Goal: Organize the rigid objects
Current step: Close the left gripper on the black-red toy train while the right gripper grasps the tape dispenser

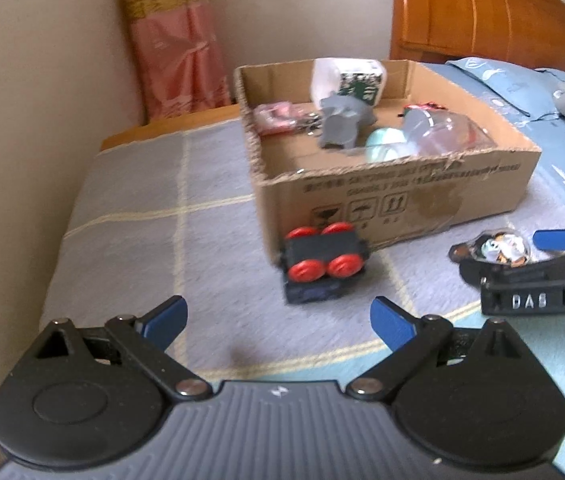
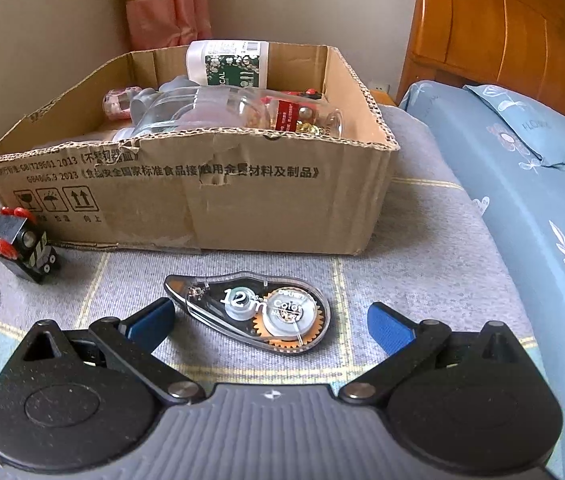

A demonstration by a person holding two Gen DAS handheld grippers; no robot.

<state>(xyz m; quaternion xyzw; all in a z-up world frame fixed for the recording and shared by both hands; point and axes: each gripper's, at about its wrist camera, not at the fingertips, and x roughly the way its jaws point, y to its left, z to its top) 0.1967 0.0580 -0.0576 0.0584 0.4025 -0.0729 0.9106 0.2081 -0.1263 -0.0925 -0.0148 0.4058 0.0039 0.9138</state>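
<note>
Now both tools spread, right tool [image 2: 270, 316] flanking tape dispenser [image 2: 248, 312], toy train [image 1: 320, 262] touching box [image 1: 394, 204] front.

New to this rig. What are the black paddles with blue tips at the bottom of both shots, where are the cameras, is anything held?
Those are hand-held two-finger grippers, one per hand; a fisheye camera on each looks forward along its blue fingers. The left gripper faces a toy train car lying wheels-up on the grey blanket. The right gripper hovers over a correction tape dispenser, and also shows at the right edge of the left view. Both grippers are open; nothing is held. Behind stands a cardboard box already holding bottles and small items.
</note>
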